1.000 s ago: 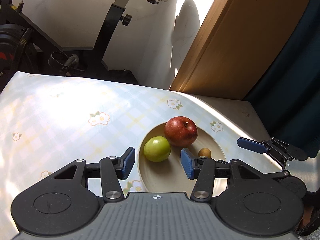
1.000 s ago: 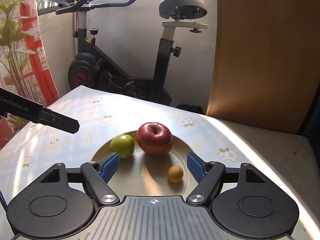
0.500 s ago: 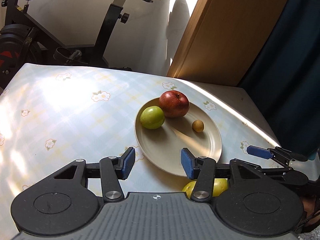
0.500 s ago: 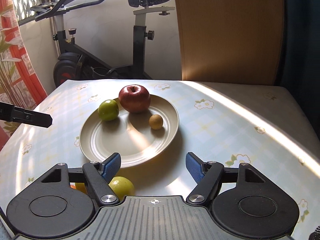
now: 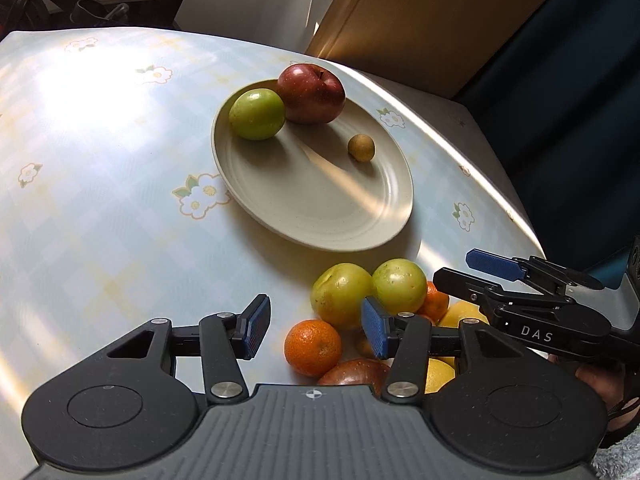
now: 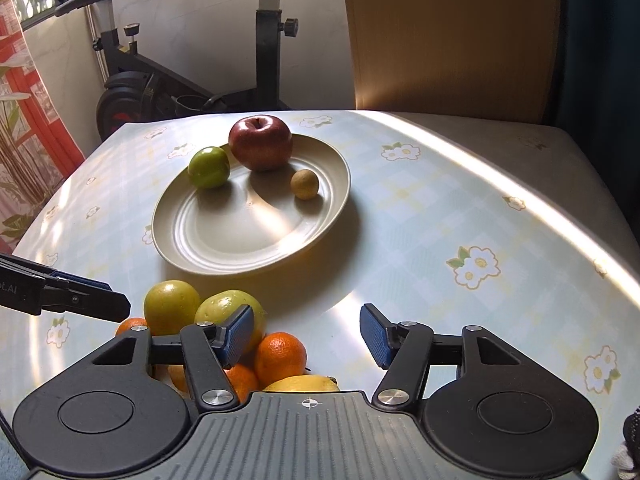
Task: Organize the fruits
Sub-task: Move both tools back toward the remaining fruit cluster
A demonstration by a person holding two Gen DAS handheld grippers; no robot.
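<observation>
A beige plate (image 5: 240,192) (image 6: 172,248) holds a red apple (image 5: 312,94) (image 6: 260,142), a green fruit (image 5: 258,114) (image 6: 209,167) and a small brown fruit (image 5: 361,146) (image 6: 305,184). In front of the plate lies a pile: two yellow-green fruits (image 5: 342,294) (image 6: 172,306), oranges (image 5: 313,347) (image 6: 280,356), a lemon (image 6: 302,384) and a second red apple (image 5: 356,374). My left gripper (image 5: 316,332) hangs open over the pile, with an orange seen between its fingers, untouched. My right gripper (image 6: 306,338) is closing, its pads pressing on nothing, an orange by its left finger.
The table wears a pale checked cloth with flower prints (image 6: 476,266). An exercise bike (image 6: 256,60) and a wooden board (image 6: 452,32) stand behind it. A dark curtain (image 5: 560,60) hangs at the right. The right gripper's fingers (image 5: 496,268) reach over the pile's right side.
Both grippers have drawn back from the plate and tipped downward, so the fruit pile in front of the plate has come into view. The right gripper's jaws have narrowed.
</observation>
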